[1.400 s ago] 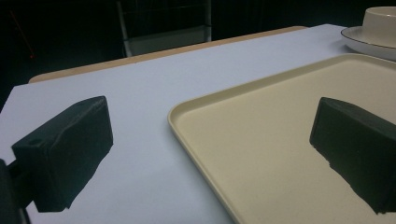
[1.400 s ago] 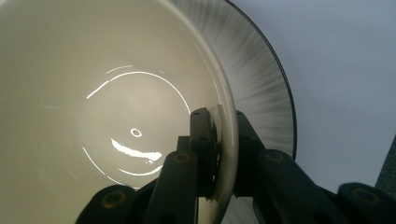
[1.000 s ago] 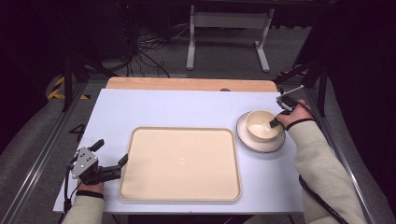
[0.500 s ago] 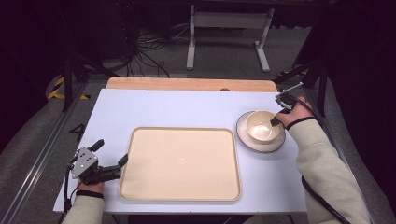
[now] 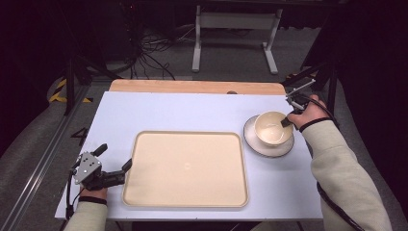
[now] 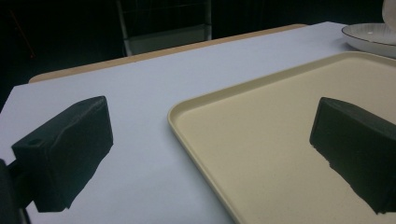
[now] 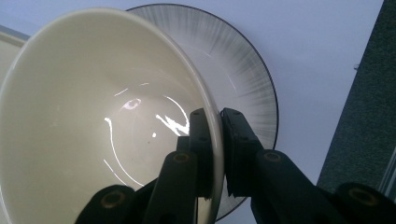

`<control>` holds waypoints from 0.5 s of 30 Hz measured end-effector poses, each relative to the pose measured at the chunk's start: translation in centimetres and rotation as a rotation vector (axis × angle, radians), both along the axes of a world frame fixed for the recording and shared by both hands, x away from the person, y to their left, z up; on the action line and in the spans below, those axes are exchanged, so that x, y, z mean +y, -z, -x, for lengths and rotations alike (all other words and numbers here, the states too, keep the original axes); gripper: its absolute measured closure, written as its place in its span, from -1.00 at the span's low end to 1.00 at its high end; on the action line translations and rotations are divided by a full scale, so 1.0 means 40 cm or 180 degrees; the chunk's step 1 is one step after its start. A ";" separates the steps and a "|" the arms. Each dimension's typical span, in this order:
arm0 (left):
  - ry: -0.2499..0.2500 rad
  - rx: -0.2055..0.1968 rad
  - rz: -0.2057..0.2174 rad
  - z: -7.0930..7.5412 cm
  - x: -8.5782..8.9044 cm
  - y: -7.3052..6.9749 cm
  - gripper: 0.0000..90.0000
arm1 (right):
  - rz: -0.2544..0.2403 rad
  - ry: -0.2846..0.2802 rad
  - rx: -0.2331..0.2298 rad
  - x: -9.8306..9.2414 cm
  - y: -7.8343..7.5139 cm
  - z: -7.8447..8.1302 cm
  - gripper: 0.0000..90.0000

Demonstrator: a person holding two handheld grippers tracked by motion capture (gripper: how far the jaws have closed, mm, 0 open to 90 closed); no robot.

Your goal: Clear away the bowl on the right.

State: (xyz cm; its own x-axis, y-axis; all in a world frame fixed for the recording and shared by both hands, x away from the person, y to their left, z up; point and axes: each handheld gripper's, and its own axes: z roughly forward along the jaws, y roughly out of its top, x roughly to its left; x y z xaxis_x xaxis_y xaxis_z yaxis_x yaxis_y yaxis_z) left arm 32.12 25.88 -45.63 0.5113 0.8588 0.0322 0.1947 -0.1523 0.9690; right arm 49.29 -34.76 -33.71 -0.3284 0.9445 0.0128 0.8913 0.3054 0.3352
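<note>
Bowl [image 5: 273,128]: cream, at 3 o'clock on the surface [image 5: 192,113], over a plate [image 5: 260,144]. Right tool [image 7: 218,116]: jaws clamped on bowl's rim. Left tool [image 5: 115,173]: jaws apart, at 8 o'clock, beside tray [image 5: 185,168].

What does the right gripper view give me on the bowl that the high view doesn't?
Right gripper view: the right gripper has its jaws shut on the bowl wall, one pad inside, one outside, and the plate has fine radial lines.
High view: the tray at the table centre, and the left gripper open beside the tray's left edge.
Both: the cream bowl gripped at its rim, above the plate, on the white table.
</note>
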 end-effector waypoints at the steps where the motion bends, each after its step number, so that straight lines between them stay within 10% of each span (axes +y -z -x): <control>1: 0.0000 0.0002 -0.0001 0.000 0.000 0.000 -1.00 | 0.0012 -0.0013 -0.0010 0.001 -0.005 0.002 0.85; 15: -0.0002 0.0007 -0.0005 0.000 -0.001 0.000 -1.00 | 0.0081 -0.0190 -0.0118 0.035 -0.062 0.038 0.85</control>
